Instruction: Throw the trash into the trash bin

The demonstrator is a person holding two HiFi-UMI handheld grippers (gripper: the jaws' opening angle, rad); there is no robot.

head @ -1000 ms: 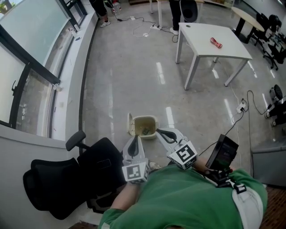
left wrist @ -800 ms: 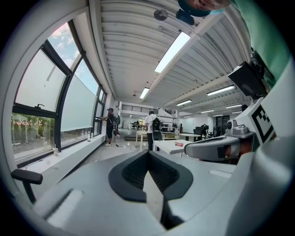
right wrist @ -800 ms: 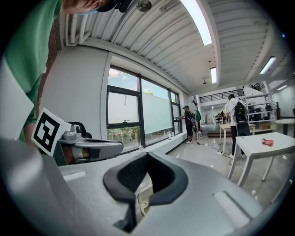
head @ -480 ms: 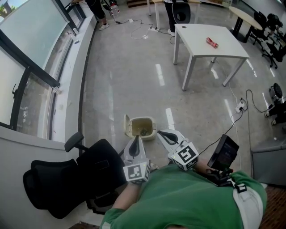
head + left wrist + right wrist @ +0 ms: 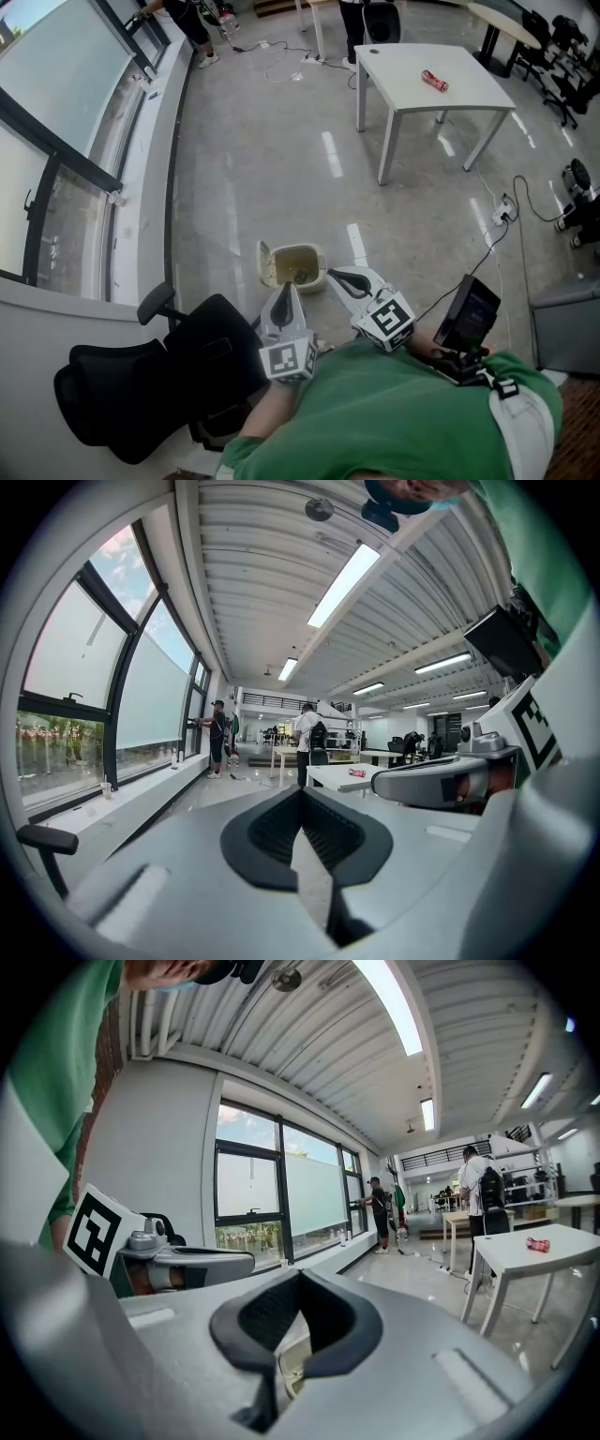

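A bare concrete floor [image 5: 281, 187] runs from the windows [image 5: 66, 94] on the left to a white bench [image 5: 412, 89] far ahead. A black chair [image 5: 150, 394] stands close on the left. The bin [image 5: 300, 247] sits on the floor just past both claws, with its lid [image 5: 265, 265] flipped open and some scrap inside.

The left claw [image 5: 285, 289] and right claw [image 5: 334, 275] are both clenched and hold nothing. They point nearly level, side by side. The trash still out appears to be the red can [image 5: 433, 81], which lies on the bench, well apart from the bin.

The likely trouble is on the walk. A cable [image 5: 487, 253] trails over the floor on the right and could catch a foot. The can lies on its side, so a poor pinch could roll it toward the bench edge. The floor between bin and bench is otherwise open, and the chair crowds only the left.
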